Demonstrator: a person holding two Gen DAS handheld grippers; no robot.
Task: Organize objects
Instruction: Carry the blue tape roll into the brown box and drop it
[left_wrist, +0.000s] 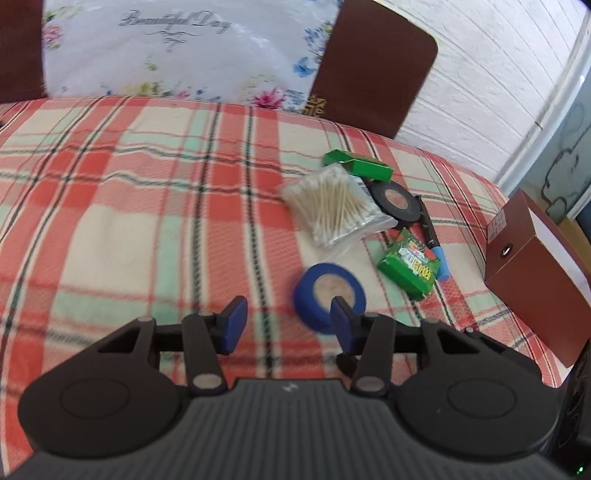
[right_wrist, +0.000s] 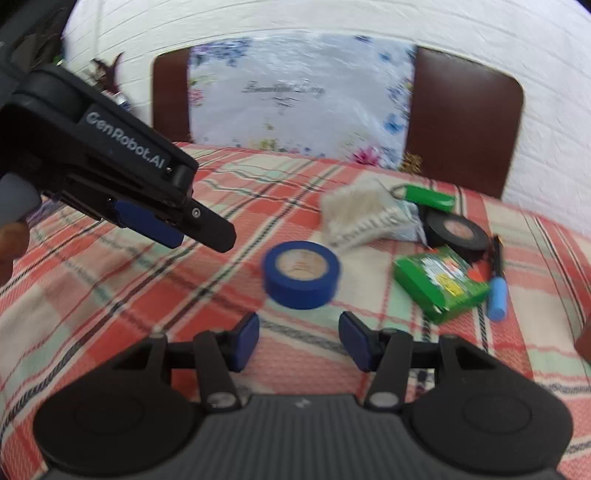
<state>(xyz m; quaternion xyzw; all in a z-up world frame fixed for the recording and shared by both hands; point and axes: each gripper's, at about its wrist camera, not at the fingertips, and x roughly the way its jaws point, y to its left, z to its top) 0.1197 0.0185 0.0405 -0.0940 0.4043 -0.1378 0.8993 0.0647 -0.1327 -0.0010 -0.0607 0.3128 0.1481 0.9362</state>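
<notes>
A blue tape roll (left_wrist: 327, 291) (right_wrist: 301, 273) lies on the plaid cloth (left_wrist: 129, 206). Behind it lie a bag of cotton swabs (left_wrist: 332, 206) (right_wrist: 364, 214), a black tape roll (left_wrist: 397, 201) (right_wrist: 456, 230), a green printed box (left_wrist: 410, 264) (right_wrist: 441, 286), a second green box (left_wrist: 356, 164) (right_wrist: 430, 197) and a blue-capped marker (left_wrist: 434, 240) (right_wrist: 496, 284). My left gripper (left_wrist: 290, 325) is open and empty, its right finger just in front of the blue roll; it also shows in the right wrist view (right_wrist: 177, 221) at upper left. My right gripper (right_wrist: 299, 341) is open and empty, just short of the blue roll.
A brown box (left_wrist: 532, 273) with an open top stands at the right edge of the cloth. A brown chair back (left_wrist: 373, 62) (right_wrist: 461, 122) and a floral plastic bag (left_wrist: 177, 48) (right_wrist: 295, 96) stand behind the table, before a white wall.
</notes>
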